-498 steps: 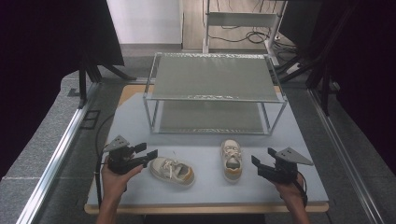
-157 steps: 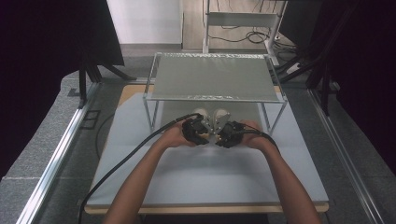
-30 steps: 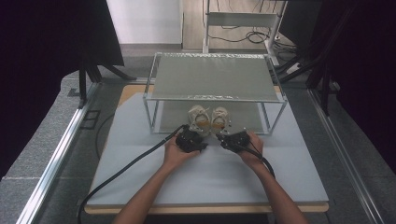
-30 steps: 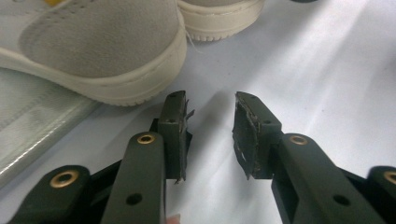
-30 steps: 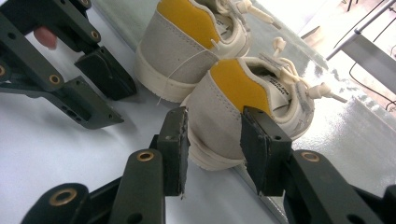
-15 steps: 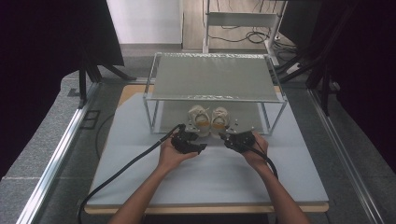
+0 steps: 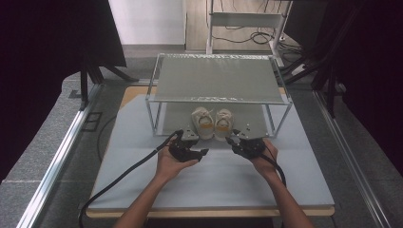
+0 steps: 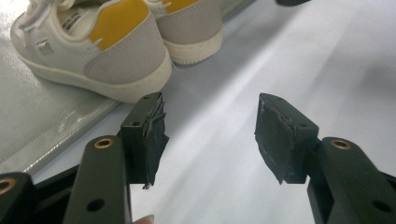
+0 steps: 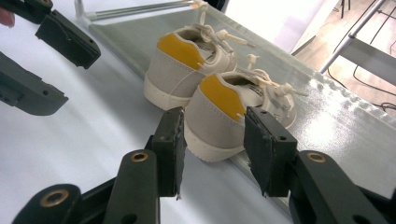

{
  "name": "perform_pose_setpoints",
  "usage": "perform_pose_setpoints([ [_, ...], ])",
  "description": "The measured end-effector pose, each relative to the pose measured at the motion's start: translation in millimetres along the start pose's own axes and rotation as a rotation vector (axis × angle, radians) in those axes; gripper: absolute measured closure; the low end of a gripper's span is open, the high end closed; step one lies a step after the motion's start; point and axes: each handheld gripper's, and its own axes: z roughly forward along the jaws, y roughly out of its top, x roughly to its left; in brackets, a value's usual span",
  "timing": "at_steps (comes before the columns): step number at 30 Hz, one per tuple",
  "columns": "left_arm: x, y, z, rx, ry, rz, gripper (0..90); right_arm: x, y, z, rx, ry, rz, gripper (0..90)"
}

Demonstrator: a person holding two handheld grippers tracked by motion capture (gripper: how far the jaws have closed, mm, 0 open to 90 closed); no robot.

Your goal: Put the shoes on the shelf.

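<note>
Now both shoes (image 7: 212, 123) sit heels-first on the rack's lower shelf (image 7: 247, 118), just ahead of left tool (image 7: 190, 142) and right tool (image 7: 241, 141); both tools' jaws have just been opening, nothing between them.

Both shoes (image 7: 211, 123) now sit side by side on the rack's (image 7: 161, 114) lower shelf. The left gripper (image 7: 198, 150) and right gripper (image 7: 231, 141) have let go, jaws just opening, and back off toward the person.
</note>
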Motion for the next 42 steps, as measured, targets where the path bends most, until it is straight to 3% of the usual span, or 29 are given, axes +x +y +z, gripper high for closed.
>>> perform_pose_setpoints([
  [14, -3.7, -17.3, -14.3, -0.070, -0.031, -0.051, 42.1, 0.2, -18.8, -25.4, -0.037, 0.027, 0.063, 58.3],
  [19, -2.4, -24.1, -19.7, -0.068, -0.025, -0.050, 42.0, -2.1, -23.5, -32.2, -0.046, 0.023, 0.071, 58.3],
  [32, 3.5, -40.9, -29.6, -0.073, -0.033, -0.093, 42.0, -1.0, -44.4, -46.2, -0.059, 0.039, 0.119, 58.2],
  [42, 4.4, -51.1, -43.6, -0.090, -0.033, -0.124, 41.7, -4.3, -64.4, -76.0, -0.038, 0.048, 0.120, 56.6],
])
